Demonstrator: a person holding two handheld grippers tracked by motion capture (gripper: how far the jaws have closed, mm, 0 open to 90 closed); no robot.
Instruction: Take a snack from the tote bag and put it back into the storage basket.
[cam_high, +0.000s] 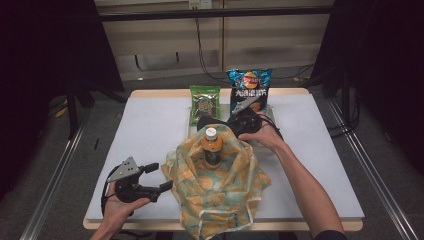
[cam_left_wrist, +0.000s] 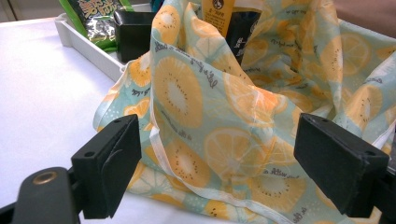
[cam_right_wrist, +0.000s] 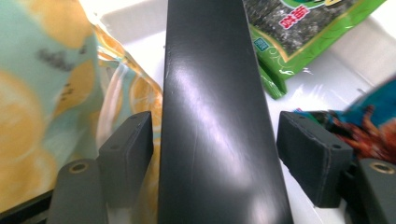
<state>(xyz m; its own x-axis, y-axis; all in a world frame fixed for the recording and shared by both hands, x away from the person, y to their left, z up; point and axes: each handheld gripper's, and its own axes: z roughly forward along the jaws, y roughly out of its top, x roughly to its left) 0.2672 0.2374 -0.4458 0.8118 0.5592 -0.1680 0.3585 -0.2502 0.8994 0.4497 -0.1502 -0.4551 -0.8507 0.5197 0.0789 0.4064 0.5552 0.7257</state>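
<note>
The black box (cam_right_wrist: 217, 121) stands between the right gripper's (cam_right_wrist: 219, 149) fingers (cam_right_wrist: 128, 158) in the right gripper view, its long axis running straight up the middle of the frame, away from the camera. Those fingers are spread: one pad sits just beside the box's left face, whether touching I cannot tell, and a clear gap shows at the right pad, so the box is bracketed, not pinched. In the high view this gripper (cam_high: 239, 123) lies at centre frame, just above the bag (cam_high: 217, 187), which is spread across the lower centre; the right hand is the nearer one to the box.

The left gripper (cam_high: 156, 176) hovers at lower left with fingers (cam_left_wrist: 109, 172) wide and empty, pointing at the bag's near edge.

Counted: one black box, one fruit-print bag, one bottle (cam_high: 212, 146) standing upright inside it, one green packet (cam_high: 204, 103), one blue crisp bag (cam_high: 249, 89), one white tray (cam_right_wrist: 327, 70), one desk (cam_high: 150, 130).
</note>
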